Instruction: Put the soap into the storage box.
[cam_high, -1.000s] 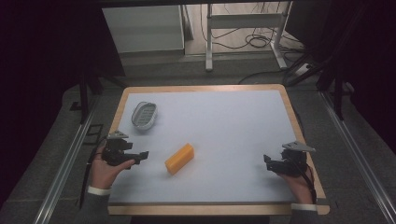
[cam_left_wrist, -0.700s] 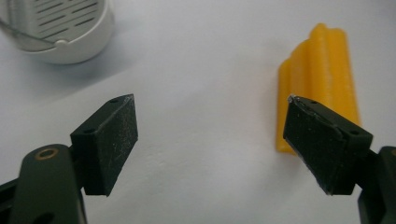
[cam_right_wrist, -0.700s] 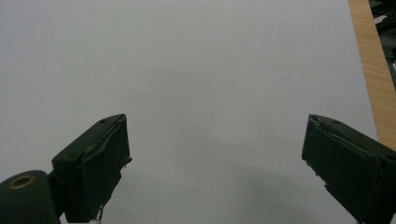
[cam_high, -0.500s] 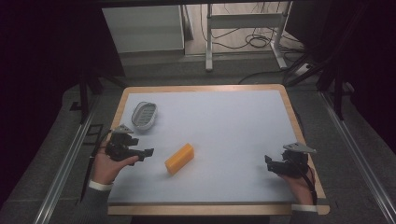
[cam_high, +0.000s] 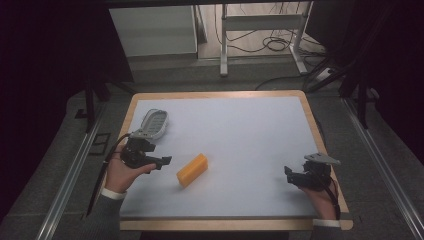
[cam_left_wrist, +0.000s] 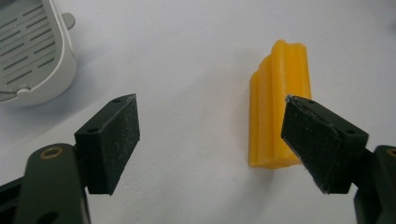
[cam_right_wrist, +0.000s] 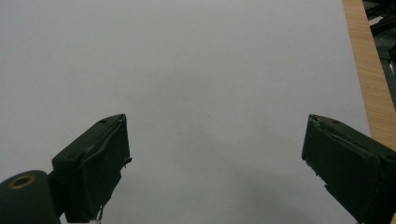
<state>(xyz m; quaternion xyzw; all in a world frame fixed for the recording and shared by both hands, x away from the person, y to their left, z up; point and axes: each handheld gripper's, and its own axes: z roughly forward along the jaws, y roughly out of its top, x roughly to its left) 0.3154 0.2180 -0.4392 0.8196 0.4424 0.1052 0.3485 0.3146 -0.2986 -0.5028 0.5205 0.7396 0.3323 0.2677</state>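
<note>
Now both my grippers hover over the desk (cam_high: 250, 130), holding nothing.
On my left gripper (cam_high: 161, 162) the jaws gape wide beside the yellow block (cam_high: 192, 170), apart from it; a grey slotted tray (cam_high: 154, 123) lies beyond. On my right gripper (cam_high: 290, 176) the jaws spread wide over bare desk.

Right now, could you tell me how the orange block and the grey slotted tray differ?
The orange block is solid and ridged; the grey slotted tray is hollow and perforated. The block lies near mid-table, ahead of the open left claw; the tray sits at the table's far left edge. Both rest untouched on the white surface.
</note>
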